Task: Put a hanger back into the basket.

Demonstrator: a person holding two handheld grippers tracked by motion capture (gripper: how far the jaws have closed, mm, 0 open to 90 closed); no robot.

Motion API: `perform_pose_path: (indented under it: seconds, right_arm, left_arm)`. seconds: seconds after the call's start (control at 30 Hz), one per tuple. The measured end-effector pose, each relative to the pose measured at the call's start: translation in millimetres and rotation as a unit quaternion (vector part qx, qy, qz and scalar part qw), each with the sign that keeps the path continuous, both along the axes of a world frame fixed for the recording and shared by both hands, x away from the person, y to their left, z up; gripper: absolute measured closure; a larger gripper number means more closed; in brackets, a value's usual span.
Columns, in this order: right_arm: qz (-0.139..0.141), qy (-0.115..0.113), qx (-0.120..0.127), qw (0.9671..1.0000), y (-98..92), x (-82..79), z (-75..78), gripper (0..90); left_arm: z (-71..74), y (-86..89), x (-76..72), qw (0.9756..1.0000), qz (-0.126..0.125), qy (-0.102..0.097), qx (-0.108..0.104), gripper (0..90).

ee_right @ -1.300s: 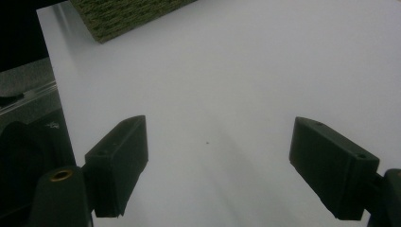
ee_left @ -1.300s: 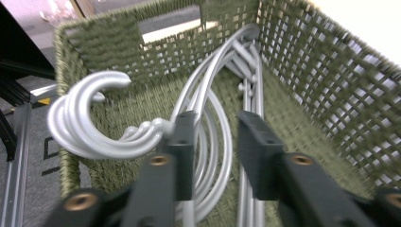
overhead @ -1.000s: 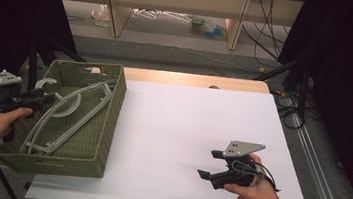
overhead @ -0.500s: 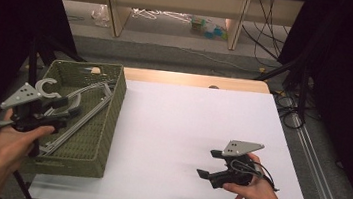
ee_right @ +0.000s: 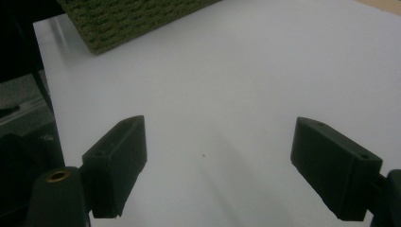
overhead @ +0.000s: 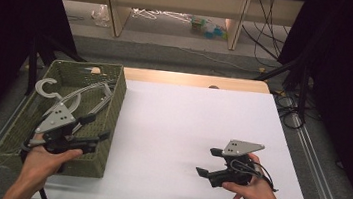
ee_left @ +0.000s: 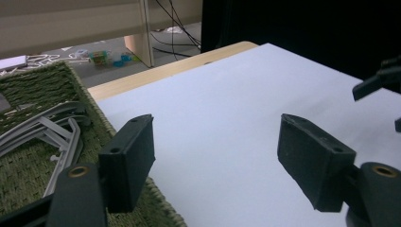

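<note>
High view: we see the left gripper [overhead: 95,126] above the near right edge of the green woven basket [overhead: 111,122], which stands at the desk's left edge; its jaws have just been opening and stand wide with nothing between them. Grey plastic hangers [overhead: 71,98] lie inside the basket, just beyond the gripper. We find the right gripper [overhead: 209,162] near the desk's [overhead: 181,125] near right corner, jaws wide and empty over the white surface.

hangers [overhead: 81,100]: lower ends hidden behind left gripper [overhead: 97,126] | basket [ee_left: 28,90]: cut off at left edge
</note>
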State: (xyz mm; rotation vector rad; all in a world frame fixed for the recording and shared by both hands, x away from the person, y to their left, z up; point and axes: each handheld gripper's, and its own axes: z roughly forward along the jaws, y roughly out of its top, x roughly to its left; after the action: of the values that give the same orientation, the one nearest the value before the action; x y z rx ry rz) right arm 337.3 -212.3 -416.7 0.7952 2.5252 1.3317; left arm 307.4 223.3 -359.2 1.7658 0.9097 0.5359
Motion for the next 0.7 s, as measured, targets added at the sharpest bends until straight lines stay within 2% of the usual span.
perform_pose_path:
  seconds: [0.1,0.13,0.23,0.3,0.43,0.47,0.53,0.7]
  right_arm:
    - [-0.011,-0.001,0.004,0.9999,-1.7,2.2,-2.2,19.7]
    - [-0.014,-0.003,0.004,0.9999,-1.9,2.7,-3.0,19.6]
    - [-0.018,-0.003,0.006,0.9998,-1.6,3.0,-4.1,19.5]
    - [-0.014,-0.005,0.007,0.9999,-1.0,2.7,-4.6,19.5]
    - [-0.015,-0.004,0.007,0.9999,0.9,-1.0,-5.1,19.5]
    - [-0.013,-0.002,0.005,0.9999,1.3,-2.0,-5.1,19.5]
    - [-0.012,-0.005,0.007,0.9999,1.9,-3.6,-4.8,19.5]
    - [-0.020,-0.010,0.012,0.9997,2.9,-8.8,-4.8,19.3]
  left_arm:
    - [-6.3,-11.0,-2.7,0.9998,-0.014,0.002,-0.011,23.1]
    - [-8.8,-14.4,-3.3,0.9997,-0.022,-0.001,-0.007,22.5]
    - [-17.0,-25.9,-5.5,0.9996,-0.024,0.006,-0.012,20.2]
    - [-22.6,-30.8,-6.5,0.9996,-0.025,0.002,-0.014,19.7]
    - [-34.0,-36.8,-8.9,0.9996,-0.023,0.005,-0.016,18.4]
    - [-36.4,-38.6,-10.3,0.9994,-0.018,0.011,-0.027,17.6]
    - [-39.0,-38.9,-12.0,0.9996,-0.021,0.002,-0.020,15.8]
    - [-46.3,-42.2,-18.8,0.9993,-0.027,-0.005,-0.027,16.0]
